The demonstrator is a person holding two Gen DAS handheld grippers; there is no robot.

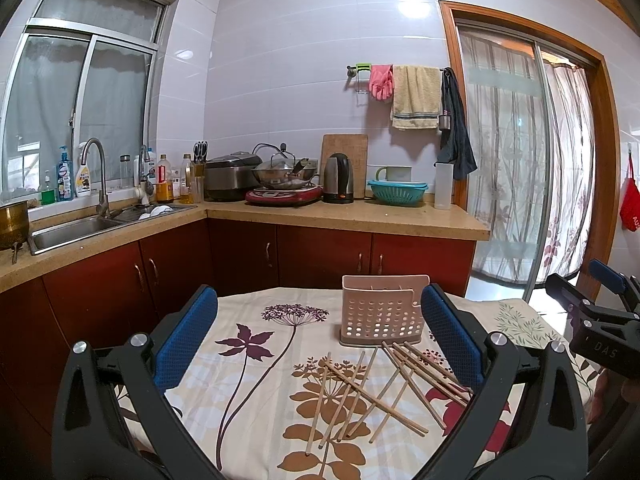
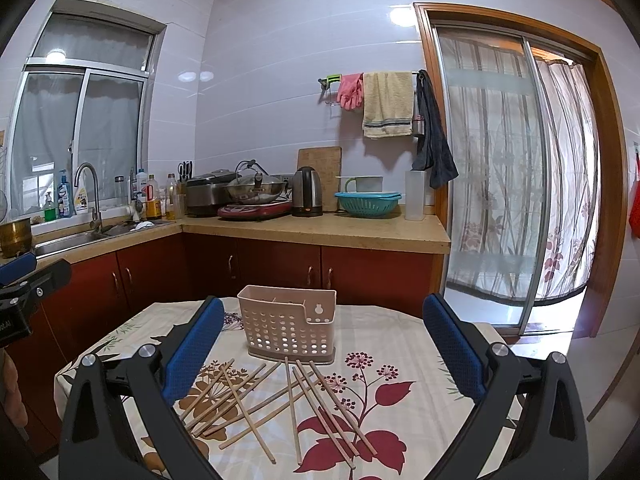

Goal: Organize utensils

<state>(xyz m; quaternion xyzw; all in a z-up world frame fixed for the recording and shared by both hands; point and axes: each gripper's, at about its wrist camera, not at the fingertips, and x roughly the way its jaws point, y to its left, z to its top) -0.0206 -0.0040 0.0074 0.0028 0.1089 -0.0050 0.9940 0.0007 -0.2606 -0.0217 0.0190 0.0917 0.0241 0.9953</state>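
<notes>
On the floral-cloth tabletop (image 2: 400, 344) you've got one pink perforated utensil caddy (image 2: 289, 328) standing upright, nothing visible sticking out of it. Just in front of it lie loose wooden chopsticks (image 2: 280, 404), roughly a dozen, crossed over each other in two rough clusters; exact count unclear. Your left gripper (image 1: 320, 336) and right gripper (image 2: 324, 344) both hover above the pile, fingers (image 2: 452, 344) spread wide, holding nothing.

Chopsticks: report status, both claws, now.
Left claw open, empty. Right claw open, empty. Chopsticks scattered on tablecloth, none in holder. Nothing in the way.
</notes>
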